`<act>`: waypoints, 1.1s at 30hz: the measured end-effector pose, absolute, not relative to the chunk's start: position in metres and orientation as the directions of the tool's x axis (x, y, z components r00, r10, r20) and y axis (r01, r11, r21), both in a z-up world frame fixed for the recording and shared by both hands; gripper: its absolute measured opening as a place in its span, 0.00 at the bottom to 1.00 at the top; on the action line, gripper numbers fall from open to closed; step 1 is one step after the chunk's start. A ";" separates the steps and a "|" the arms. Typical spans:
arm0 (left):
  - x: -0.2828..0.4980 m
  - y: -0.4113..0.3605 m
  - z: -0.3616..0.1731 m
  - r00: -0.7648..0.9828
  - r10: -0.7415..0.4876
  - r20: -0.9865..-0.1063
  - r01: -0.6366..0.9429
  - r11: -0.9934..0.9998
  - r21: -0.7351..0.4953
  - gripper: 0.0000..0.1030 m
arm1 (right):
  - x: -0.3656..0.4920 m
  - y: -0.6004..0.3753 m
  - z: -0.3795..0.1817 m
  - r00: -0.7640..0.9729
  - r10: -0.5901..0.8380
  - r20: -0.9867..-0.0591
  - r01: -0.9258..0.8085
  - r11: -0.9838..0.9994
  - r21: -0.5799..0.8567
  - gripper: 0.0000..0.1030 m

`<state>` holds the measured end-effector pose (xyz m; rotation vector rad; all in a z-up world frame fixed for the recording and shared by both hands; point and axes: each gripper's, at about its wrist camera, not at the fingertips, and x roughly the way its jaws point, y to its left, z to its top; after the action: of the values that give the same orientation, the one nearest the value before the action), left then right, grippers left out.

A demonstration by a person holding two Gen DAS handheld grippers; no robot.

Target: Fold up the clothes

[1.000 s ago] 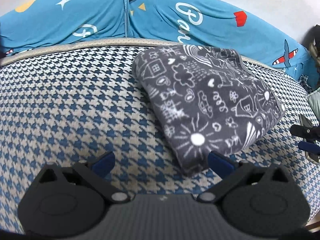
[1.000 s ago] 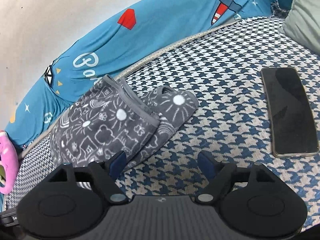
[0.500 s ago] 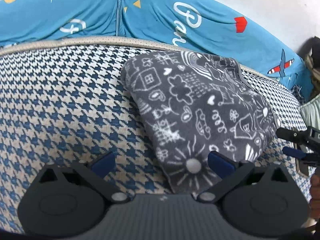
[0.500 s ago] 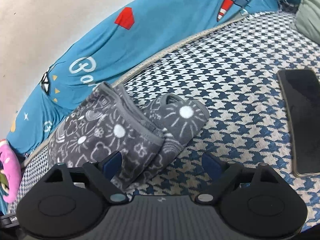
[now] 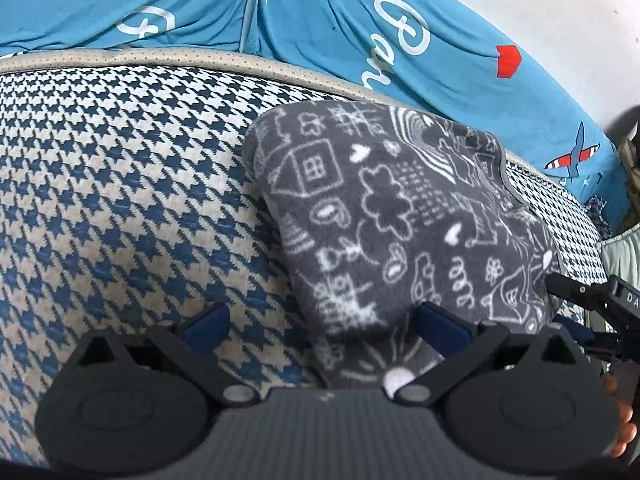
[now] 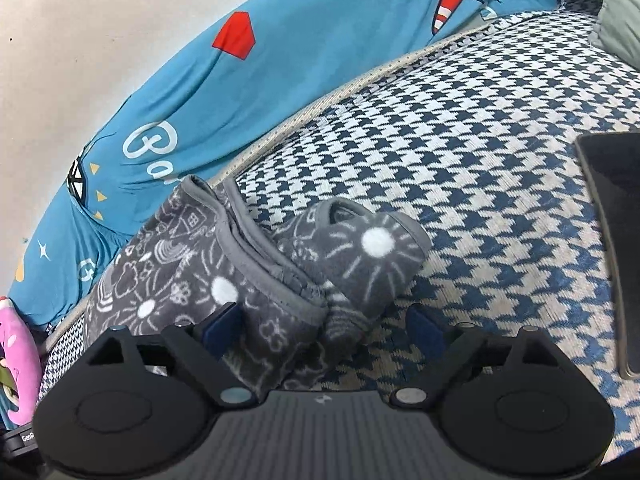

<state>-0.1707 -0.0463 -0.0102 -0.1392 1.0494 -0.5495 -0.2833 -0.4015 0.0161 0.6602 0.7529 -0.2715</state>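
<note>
A folded grey fleece garment (image 5: 400, 216) with white doodle prints lies on the houndstooth bed cover (image 5: 120, 208). My left gripper (image 5: 324, 322) is open, and the garment's near corner lies between its blue pads. In the right wrist view the same garment (image 6: 260, 280) shows its stacked hemmed edges and a rolled end with a white sun print. My right gripper (image 6: 324, 328) is open too, its fingers straddling the garment's near edge. The right gripper's black tips (image 5: 588, 296) show at the far right of the left wrist view.
A blue sheet (image 5: 320, 28) with white script and red shapes rises behind the bed's beige piping. A dark phone (image 6: 616, 232) lies flat on the cover to the right. A pink object (image 6: 16, 364) sits at the far left, a pale green cushion (image 6: 620, 20) at the upper right.
Both grippers have moved forward and down toward the garment. Its near corner and edge now lie between their open fingers. The garment itself has kept its place.
</note>
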 end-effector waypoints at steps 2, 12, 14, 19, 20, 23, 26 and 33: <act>-0.169 -0.050 -0.012 0.379 -0.497 -0.781 0.366 0.855 -0.366 1.00 | -0.281 -0.403 0.013 0.711 0.007 -0.703 0.449 0.765 0.461 0.89; -0.161 -0.064 -0.017 0.389 -0.516 -0.763 0.368 0.847 -0.384 1.00 | -0.263 -0.389 0.008 0.748 0.009 -0.664 0.397 0.796 0.457 0.83; -0.162 -0.068 -0.014 0.409 -0.513 -0.755 0.379 0.848 -0.370 0.99 | -0.262 -0.384 0.010 0.754 -0.005 -0.657 0.383 0.815 0.434 0.72; -0.175 -0.081 -0.002 0.453 -0.507 -0.733 0.425 0.846 -0.322 0.77 | -0.259 -0.368 0.022 0.771 -0.043 -0.635 0.349 0.863 0.365 0.51; -0.177 -0.083 0.000 0.463 -0.502 -0.730 0.429 0.848 -0.311 0.73 | -0.260 -0.366 0.025 0.777 -0.047 -0.628 0.340 0.871 0.356 0.45; -0.183 -0.085 0.005 0.491 -0.491 -0.720 0.440 0.853 -0.282 0.66 | -0.265 -0.359 0.037 0.802 -0.051 -0.595 0.301 0.896 0.328 0.36; -0.185 -0.085 0.012 0.510 -0.485 -0.711 0.435 0.858 -0.273 0.58 | -0.277 -0.350 0.051 0.826 -0.059 -0.561 0.258 0.924 0.282 0.34; -0.193 -0.075 0.040 0.590 -0.465 -0.660 0.435 0.872 -0.226 0.52 | -0.291 -0.337 0.062 0.841 -0.007 -0.541 0.195 0.936 0.292 0.33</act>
<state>-0.1932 -0.0752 0.0396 -0.0420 0.7805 -0.5237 -0.2912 -0.3370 0.0617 0.3466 0.5638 -0.1089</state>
